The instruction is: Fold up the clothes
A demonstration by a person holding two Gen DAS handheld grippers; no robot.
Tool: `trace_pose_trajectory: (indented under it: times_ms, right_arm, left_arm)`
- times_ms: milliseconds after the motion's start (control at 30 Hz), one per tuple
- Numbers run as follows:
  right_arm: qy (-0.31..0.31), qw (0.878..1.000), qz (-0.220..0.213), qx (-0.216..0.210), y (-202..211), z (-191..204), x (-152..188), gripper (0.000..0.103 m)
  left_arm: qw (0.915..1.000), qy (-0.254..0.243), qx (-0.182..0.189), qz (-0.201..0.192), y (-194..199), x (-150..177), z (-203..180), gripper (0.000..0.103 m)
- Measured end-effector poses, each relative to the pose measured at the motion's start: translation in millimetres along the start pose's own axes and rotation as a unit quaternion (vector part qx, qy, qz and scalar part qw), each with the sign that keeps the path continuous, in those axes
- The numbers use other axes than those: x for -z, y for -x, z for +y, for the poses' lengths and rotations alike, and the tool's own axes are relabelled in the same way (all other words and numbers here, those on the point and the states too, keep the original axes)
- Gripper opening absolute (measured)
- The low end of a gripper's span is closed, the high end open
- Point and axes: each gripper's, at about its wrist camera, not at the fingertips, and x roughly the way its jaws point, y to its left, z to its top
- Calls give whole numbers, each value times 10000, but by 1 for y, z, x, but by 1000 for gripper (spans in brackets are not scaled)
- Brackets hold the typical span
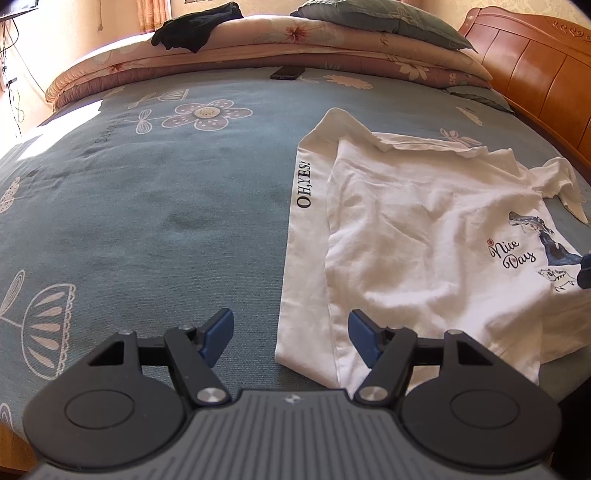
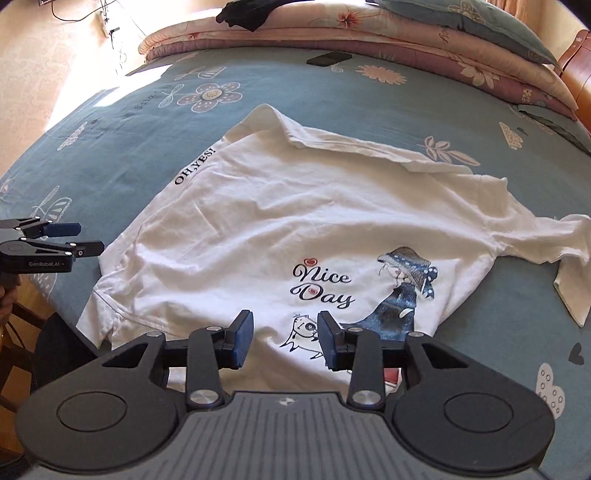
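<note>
Bed [image 1: 155, 206] covered with a blue-grey floral sheet; sunlight falls across its far left corner. Folded pink floral quilts [image 1: 258, 48] stacked along the far edge — a grey-green pillow [image 1: 388, 22] on top. Carved wooden headboard [image 1: 535, 74] at right. Pale patterned wall [image 2: 48, 74] at left, cables hanging.

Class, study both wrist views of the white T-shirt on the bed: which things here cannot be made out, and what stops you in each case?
- White T-shirt near hem, right wrist view: hidden behind the right gripper.
- Printed cartoon animal, same view: partly covered by the gripper's pads.
- Right gripper in the left wrist view: cut off by the picture's right edge.
- Dark flat object by the folded quilts: too small to identify.
</note>
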Motion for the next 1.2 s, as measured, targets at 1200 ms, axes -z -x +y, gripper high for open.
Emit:
trace_pose_trajectory:
  times_ms: [1200]
  right_arm:
    - [-1274,9891,-682,-296,-57,-10,71,61]
  left_arm:
    - [9763,1057,1794,593,-41,-3,36,40]
